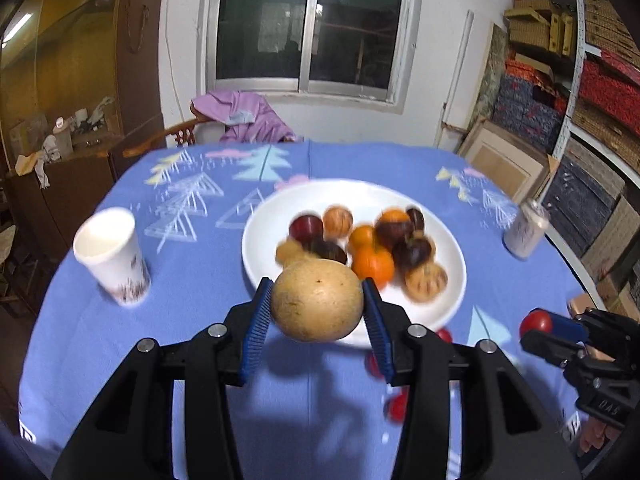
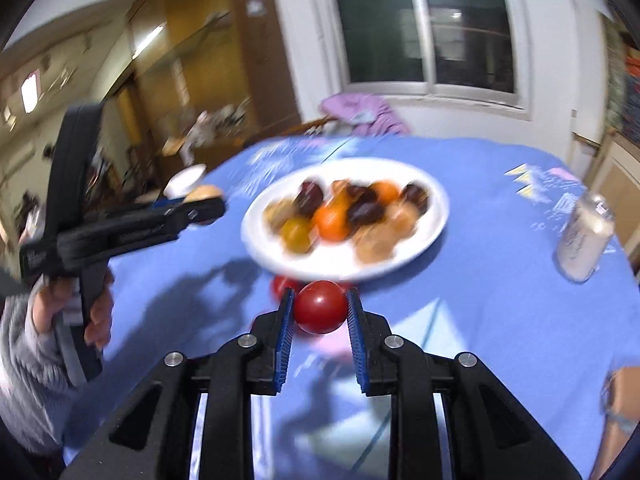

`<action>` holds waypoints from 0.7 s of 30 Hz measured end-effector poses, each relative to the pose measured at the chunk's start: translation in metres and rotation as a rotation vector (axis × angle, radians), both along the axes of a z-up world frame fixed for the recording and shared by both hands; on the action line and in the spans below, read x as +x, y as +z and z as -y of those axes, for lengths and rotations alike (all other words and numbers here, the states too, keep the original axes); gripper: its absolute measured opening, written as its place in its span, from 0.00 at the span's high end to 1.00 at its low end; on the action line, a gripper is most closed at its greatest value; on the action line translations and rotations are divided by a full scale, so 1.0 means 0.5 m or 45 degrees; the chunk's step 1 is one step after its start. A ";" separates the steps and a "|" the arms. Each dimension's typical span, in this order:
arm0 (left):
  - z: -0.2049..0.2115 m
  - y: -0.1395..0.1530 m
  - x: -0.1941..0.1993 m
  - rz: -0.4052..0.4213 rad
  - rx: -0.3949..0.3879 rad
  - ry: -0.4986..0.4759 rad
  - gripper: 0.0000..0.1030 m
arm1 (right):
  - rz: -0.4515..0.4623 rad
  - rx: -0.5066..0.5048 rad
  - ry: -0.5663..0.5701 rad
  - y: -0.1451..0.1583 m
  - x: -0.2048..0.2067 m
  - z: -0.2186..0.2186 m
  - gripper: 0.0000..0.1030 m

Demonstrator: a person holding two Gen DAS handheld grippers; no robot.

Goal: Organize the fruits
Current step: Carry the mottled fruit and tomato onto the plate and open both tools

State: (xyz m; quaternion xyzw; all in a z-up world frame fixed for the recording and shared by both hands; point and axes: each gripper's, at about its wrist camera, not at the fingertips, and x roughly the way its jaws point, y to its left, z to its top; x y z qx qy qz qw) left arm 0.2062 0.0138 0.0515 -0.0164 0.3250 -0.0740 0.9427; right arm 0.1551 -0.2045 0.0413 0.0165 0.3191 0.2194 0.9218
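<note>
My left gripper (image 1: 318,300) is shut on a large tan round fruit (image 1: 318,300) and holds it above the table, just in front of the white plate (image 1: 256,248). The plate holds several oranges, dark purple fruits and tan fruits. My right gripper (image 2: 320,306) is shut on a red round fruit (image 2: 320,307), held near the plate's (image 2: 434,216) front rim. The right gripper also shows in the left wrist view (image 1: 540,326) at the right. Small red fruits (image 1: 396,406) lie on the blue tablecloth below the plate; another shows in the right wrist view (image 2: 282,286).
A white paper cup (image 1: 112,256) stands left of the plate. A pale can (image 1: 524,234) stands at the right, also in the right wrist view (image 2: 584,236). A chair with a pink garment (image 1: 240,116) is behind the table. Shelves with boxes (image 1: 580,120) line the right wall.
</note>
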 end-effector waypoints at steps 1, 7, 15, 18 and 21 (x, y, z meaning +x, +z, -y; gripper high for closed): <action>0.006 0.005 0.013 0.004 -0.003 0.003 0.57 | -0.002 0.000 -0.006 0.007 0.022 0.000 0.75; 0.020 -0.014 0.093 -0.032 -0.064 0.015 0.57 | -0.097 -0.031 0.101 -0.024 0.125 -0.080 0.75; 0.000 -0.078 0.183 -0.114 -0.064 0.020 0.57 | -0.132 -0.130 0.117 -0.086 0.166 -0.129 0.74; -0.003 -0.096 0.206 -0.136 -0.077 0.014 0.57 | -0.120 -0.146 0.100 -0.096 0.166 -0.136 0.71; 0.000 -0.112 0.218 -0.141 -0.042 0.021 0.56 | -0.125 -0.133 0.101 -0.104 0.172 -0.135 0.59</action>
